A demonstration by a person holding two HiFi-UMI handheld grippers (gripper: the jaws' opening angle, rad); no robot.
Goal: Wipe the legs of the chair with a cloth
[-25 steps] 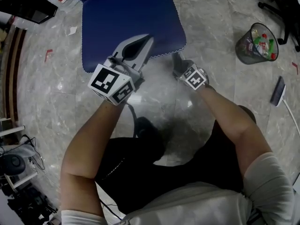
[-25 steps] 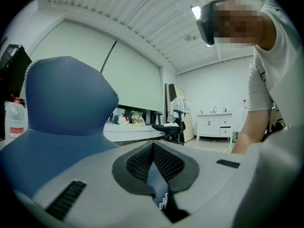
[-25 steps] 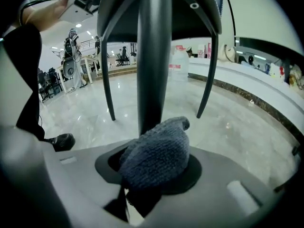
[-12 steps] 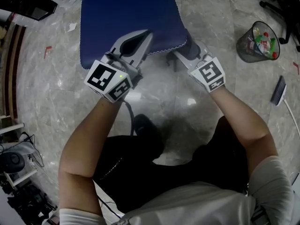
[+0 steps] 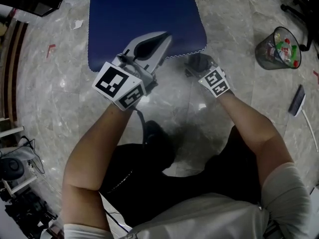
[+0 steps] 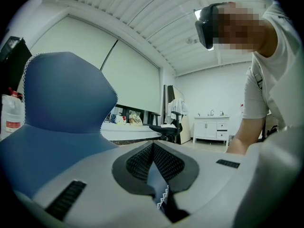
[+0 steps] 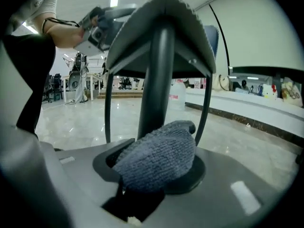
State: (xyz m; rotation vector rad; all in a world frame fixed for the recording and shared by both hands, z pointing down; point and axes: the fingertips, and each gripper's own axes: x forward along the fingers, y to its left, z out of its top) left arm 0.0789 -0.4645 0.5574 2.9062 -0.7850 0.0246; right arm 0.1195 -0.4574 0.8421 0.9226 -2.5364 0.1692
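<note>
The chair has a blue seat (image 5: 144, 24) and black metal legs. My left gripper (image 5: 162, 39) is shut on the seat cover's front edge. In the left gripper view its jaws (image 6: 154, 160) pinch blue fabric with white zigzag trim (image 6: 159, 186). My right gripper (image 5: 197, 63) is just under the seat's front right corner, shut on a bunched grey cloth (image 5: 199, 59). Its jaws have just been opening further, with the cloth still between them. In the right gripper view the cloth (image 7: 159, 156) sits close in front of a black leg (image 7: 156, 89).
A mesh waste bin (image 5: 276, 48) with rubbish stands on the marble floor at the right, with a dark flat tool (image 5: 296, 99) lying nearer. An office chair's base (image 5: 299, 4) is at the top right. Cables and equipment (image 5: 20, 173) crowd the left edge.
The right gripper with the cloth swung right and rose toward the seat edge, then came back a little left. The left gripper kept its hold and place.
</note>
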